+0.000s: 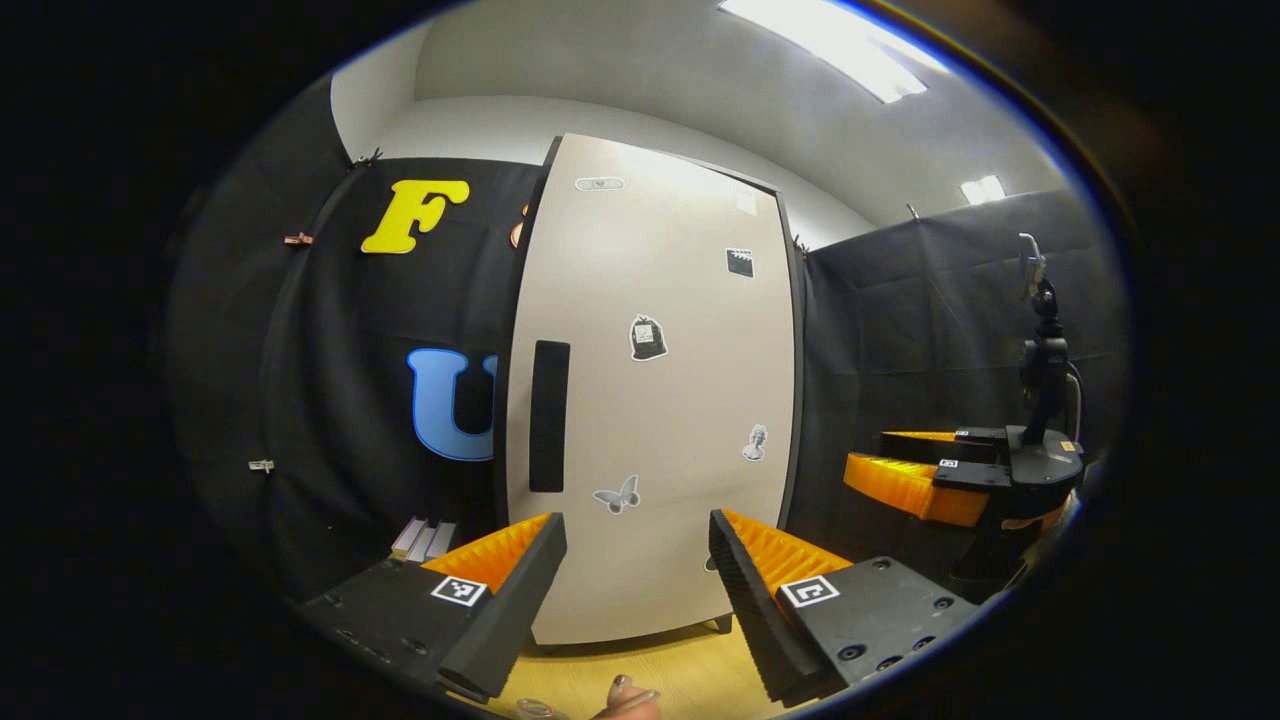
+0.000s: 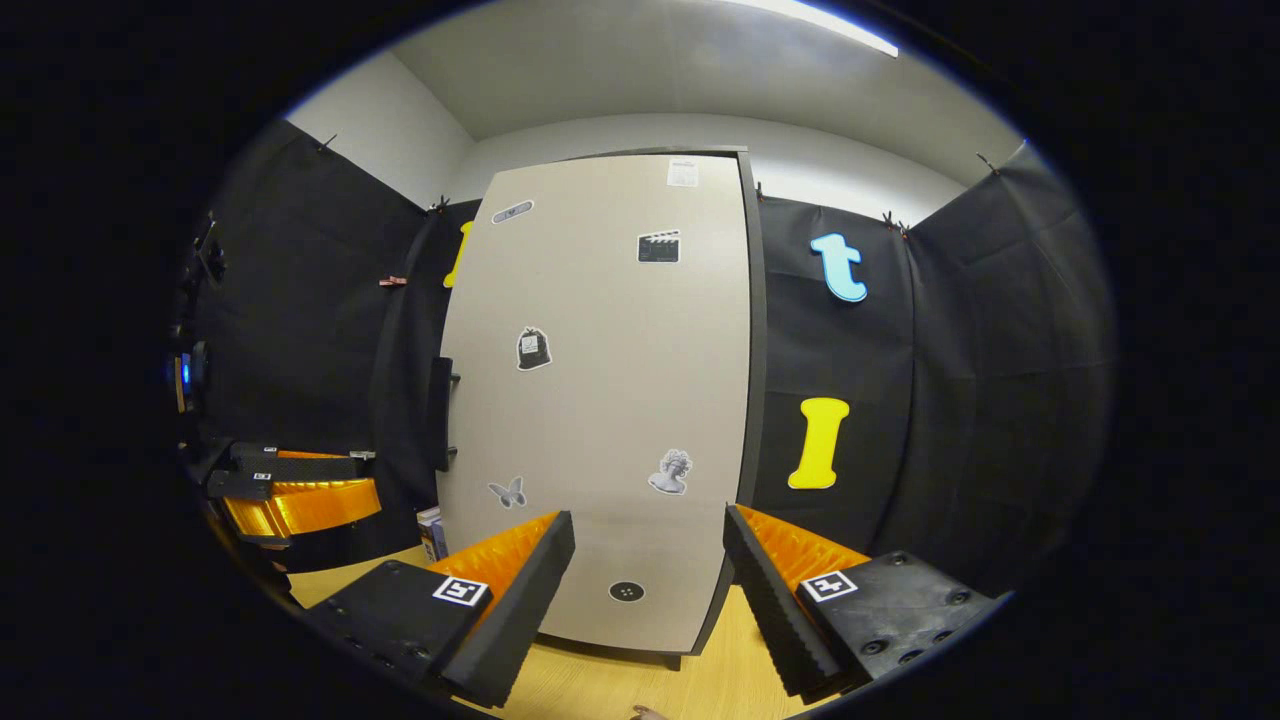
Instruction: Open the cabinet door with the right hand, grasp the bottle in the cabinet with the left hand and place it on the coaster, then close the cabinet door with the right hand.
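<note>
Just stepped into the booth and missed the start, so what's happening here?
A person holds a hand-held gripper in each hand, both facing a tall beige cabinet on the wooden table. Its door is shut, so the bottle inside is out of sight. The left hand-held gripper and the right hand-held gripper are both open and empty, apart from the door; the black handle is untouched. Nothing has begun.
</note>
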A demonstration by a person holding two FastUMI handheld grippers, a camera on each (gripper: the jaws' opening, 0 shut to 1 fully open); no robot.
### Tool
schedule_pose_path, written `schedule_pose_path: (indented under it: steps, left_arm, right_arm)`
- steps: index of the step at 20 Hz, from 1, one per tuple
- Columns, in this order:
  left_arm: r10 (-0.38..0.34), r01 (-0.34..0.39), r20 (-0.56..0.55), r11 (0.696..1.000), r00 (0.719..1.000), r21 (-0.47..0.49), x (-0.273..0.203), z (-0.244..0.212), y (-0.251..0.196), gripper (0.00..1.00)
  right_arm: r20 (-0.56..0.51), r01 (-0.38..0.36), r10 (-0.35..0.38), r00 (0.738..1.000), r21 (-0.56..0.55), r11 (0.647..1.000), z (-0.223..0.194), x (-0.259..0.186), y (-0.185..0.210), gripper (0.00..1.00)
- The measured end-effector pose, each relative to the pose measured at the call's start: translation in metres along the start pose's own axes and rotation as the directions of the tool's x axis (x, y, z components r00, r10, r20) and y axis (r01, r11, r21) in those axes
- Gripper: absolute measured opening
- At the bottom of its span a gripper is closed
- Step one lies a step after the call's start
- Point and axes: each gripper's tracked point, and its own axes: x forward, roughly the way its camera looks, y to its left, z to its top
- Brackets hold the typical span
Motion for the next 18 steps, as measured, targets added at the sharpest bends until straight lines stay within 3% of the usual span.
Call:
schedule_pose_path:
  steps: [18]
  left_arm:
    - [0.004,-0.004,-0.003,1.000,1.000,0.009,0.0046,0.0007,0.0014,0.91]
  right_arm:
    - [0.000,-0.004,0.004,1.000,-0.001,1.000,0.0006,-0.0105,0.0031,0.97]
